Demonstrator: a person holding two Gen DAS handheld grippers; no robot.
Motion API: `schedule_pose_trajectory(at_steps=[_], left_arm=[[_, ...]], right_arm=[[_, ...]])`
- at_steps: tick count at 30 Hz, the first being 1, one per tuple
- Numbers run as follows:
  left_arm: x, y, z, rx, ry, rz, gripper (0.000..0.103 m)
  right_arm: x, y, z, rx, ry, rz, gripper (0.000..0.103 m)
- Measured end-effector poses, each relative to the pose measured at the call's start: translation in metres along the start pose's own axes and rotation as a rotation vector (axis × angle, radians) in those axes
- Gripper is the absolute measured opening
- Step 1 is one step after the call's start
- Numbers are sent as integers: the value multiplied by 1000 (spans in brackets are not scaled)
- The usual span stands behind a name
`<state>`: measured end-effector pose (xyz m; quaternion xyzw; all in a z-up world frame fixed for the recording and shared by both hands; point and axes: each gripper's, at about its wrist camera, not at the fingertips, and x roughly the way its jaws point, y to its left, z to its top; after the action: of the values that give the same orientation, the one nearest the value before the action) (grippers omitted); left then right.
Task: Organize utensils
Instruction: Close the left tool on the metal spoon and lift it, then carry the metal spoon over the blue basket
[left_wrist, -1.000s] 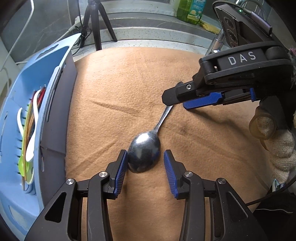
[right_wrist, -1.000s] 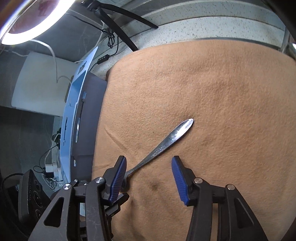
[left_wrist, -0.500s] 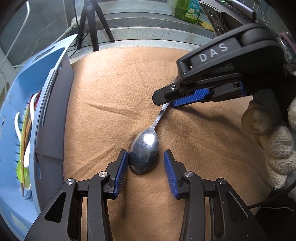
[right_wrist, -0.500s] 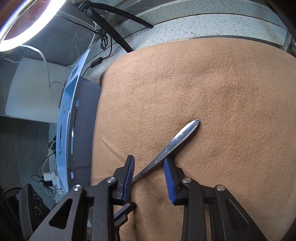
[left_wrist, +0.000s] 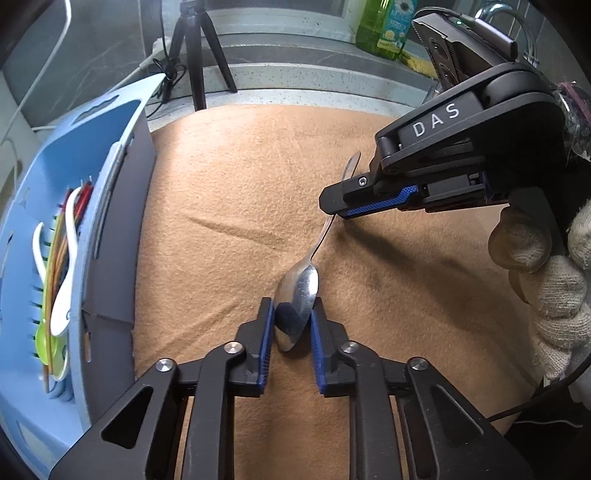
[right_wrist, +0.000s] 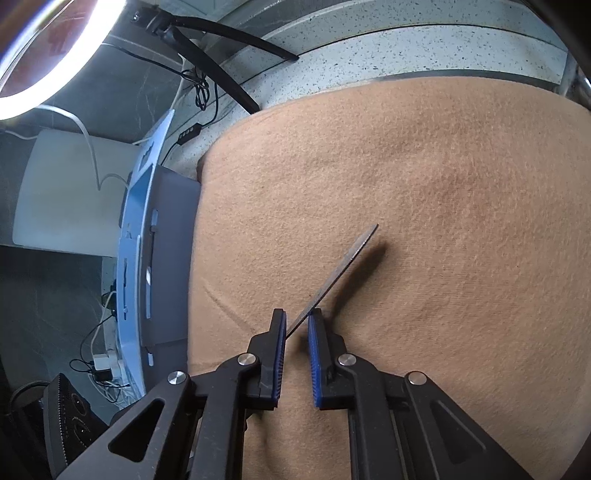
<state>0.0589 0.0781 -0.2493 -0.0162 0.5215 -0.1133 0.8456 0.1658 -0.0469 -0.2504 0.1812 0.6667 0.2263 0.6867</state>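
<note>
1. Presently, the spoon (left_wrist: 297, 295) is on the tan cloth (left_wrist: 236, 177) covering the counter (left_wrist: 295, 79), turned up on edge; its bowl sits nearest the left wrist camera and its handle runs away up-right.
2. Judged handling: all metal, stiff, light, polished and therefore slippery. The bowl is curved and smooth, a poor seat for flat pads. The handle is thin and narrow, offering little contact and liable to pivot.
3. Left hand-held gripper (left_wrist: 292, 325): jaws have just been closing and now stand narrow, pads pressing both sides of the bowl.
4. Right hand-held gripper (right_wrist: 296, 334): jaws have likewise just been closing and are narrow, pinching the handle near mid-length; in the right wrist view the handle shows edge-on, rising out from between the pads.
5. Recommended hold, as a judgement: the handle just above the neck, across its flat faces, rather than the bowl.
6. Risk noted: with both ends clamped, uneven lifting could twist the spoon out of one grip.
7. Surroundings: a blue rack (left_wrist: 122, 122) stands at the cloth's left edge, already holding coloured utensils (left_wrist: 62, 266). It is well apart from the spoon.
</note>
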Motion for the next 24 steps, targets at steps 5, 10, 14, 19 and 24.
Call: schedule_pose_trajectory(at_steps=[5,10,14,19,24], left_arm=[[-10,0,2,-4,-20,-16,9],[-24,-1,1,6,-43,-21,7],[-32,2,2,1,-61,-17,7],[-45,9,2,-9,-85,-15,7],[-68,17,-2,-21,-119,6,7]], right_arm=[[-9,11,1,-23,-18,23,9],[-19,27,1,-49,-35,51,8],[-25,37,0,-72,-49,66,7],[-32,51,0,-92,-63,86,7],[-38,69,3,-119,-71,106,7]])
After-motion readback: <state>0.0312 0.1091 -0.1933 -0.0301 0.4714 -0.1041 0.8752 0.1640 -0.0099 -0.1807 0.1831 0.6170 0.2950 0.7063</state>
